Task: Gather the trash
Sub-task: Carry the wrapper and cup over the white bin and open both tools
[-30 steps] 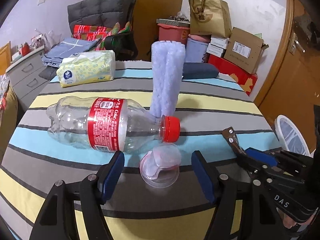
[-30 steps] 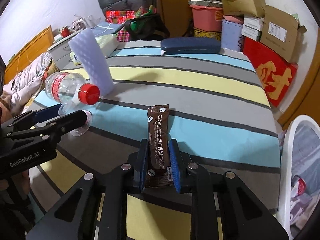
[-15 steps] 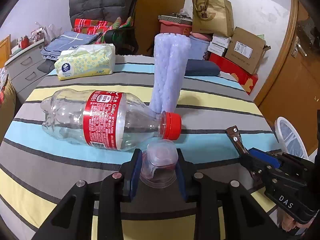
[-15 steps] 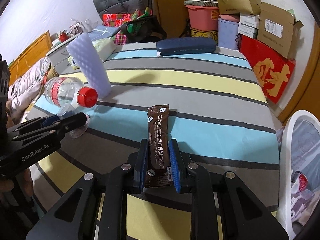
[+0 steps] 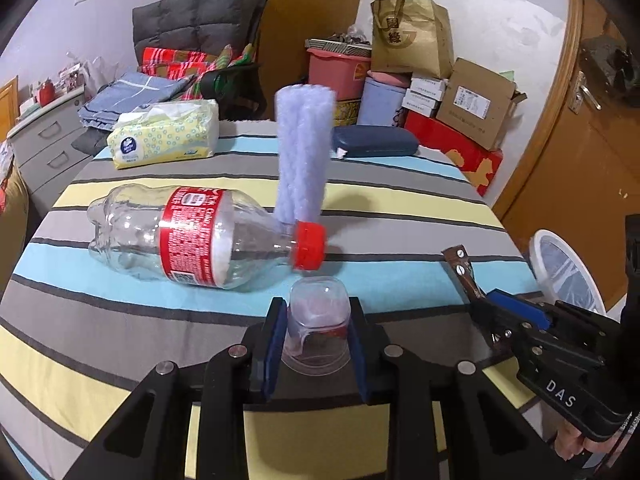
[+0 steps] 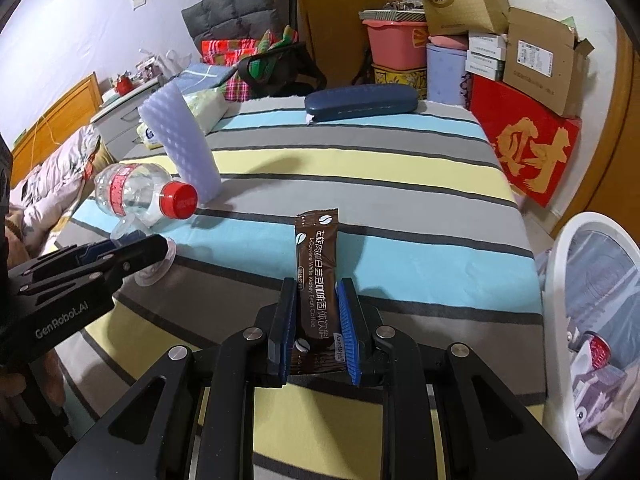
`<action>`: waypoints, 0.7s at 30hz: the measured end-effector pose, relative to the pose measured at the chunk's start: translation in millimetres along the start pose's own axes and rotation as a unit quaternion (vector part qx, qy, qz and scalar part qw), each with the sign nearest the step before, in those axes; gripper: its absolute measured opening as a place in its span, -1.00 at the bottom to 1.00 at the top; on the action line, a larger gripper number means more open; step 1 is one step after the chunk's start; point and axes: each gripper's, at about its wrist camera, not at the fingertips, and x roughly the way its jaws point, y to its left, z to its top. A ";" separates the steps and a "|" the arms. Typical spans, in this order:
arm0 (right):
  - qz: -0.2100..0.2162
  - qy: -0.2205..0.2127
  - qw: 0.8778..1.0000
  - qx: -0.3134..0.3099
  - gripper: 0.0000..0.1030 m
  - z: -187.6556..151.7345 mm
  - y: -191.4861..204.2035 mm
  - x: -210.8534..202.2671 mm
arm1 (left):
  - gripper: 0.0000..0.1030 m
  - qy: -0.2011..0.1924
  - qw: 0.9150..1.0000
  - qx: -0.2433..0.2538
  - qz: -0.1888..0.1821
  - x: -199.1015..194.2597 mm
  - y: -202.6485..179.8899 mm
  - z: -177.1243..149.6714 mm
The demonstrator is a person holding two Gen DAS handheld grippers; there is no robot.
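**Both hand-held grippers loaded**

My left hand-held gripper (image 5: 318,334) is clamped on a clear plastic cup (image 5: 317,316) resting on the striped desk (image 5: 400,208), beside the empty Coke bottle (image 5: 192,236). My right hand-held gripper (image 6: 317,322) grips a brown coffee sachet (image 6: 317,272).

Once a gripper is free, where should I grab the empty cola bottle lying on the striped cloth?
Probably the neck just behind the red cap. The bottle lies on its side with the cap toward the grippers, and its body looks too wide for the jaws. Come from above, fingers straddling the neck, clear of the purple foam roll behind.
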 end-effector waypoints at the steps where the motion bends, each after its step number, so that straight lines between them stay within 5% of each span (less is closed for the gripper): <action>1: 0.000 -0.001 1.000 0.001 -0.58 -0.1 -0.6 -1.5 | -0.42 -0.001 1.000 0.001 -0.002 -1.9 -2.1 0.0; 21: -0.047 -0.068 0.996 0.029 -0.58 -9.7 -28.6 -57.0 | -0.42 -0.040 0.997 0.043 -0.050 -54.3 -71.8 -8.0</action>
